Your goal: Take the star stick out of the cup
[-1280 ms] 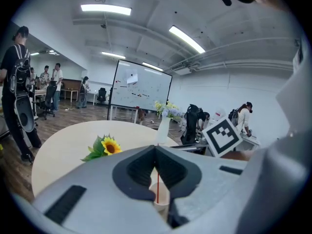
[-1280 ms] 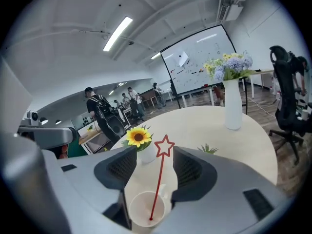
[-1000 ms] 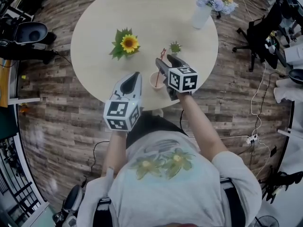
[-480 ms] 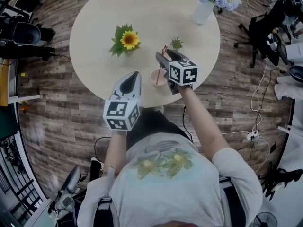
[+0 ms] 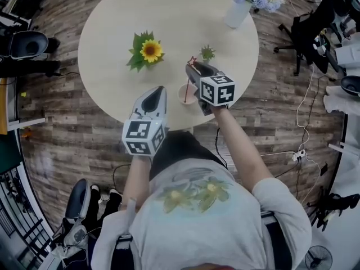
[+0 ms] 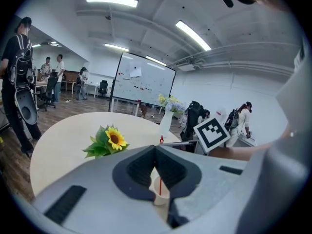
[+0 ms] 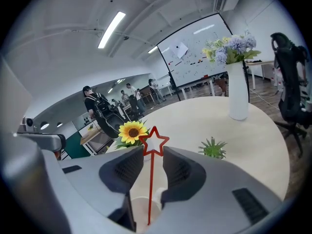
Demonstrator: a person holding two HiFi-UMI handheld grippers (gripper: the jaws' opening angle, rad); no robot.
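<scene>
A red star stick point(image 7: 154, 141) stands in a small pale cup point(image 5: 186, 93) near the front edge of the round table point(image 5: 169, 16). My right gripper point(image 5: 198, 66) is over the cup, and in the right gripper view point(image 7: 152, 152) the stem rises between its jaws. Those jaws have just been closing, but a narrow gap still shows on each side of the stem, so they are open. My left gripper point(image 5: 159, 89) hangs shut and empty to the cup's left. In the left gripper view the cup point(image 6: 160, 194) and stick appear just past the joined tips point(image 6: 155, 148).
A sunflower point(image 5: 147, 50) lies left of the cup, and a small green plant point(image 5: 207, 53) sits just behind the right gripper. At the table's far right stands a white vase of flowers point(image 5: 239, 10). Office chairs and cables ring the table. People stand far off.
The right gripper's jaws have drawn in around the star stick. Both hands stay about where they were.
</scene>
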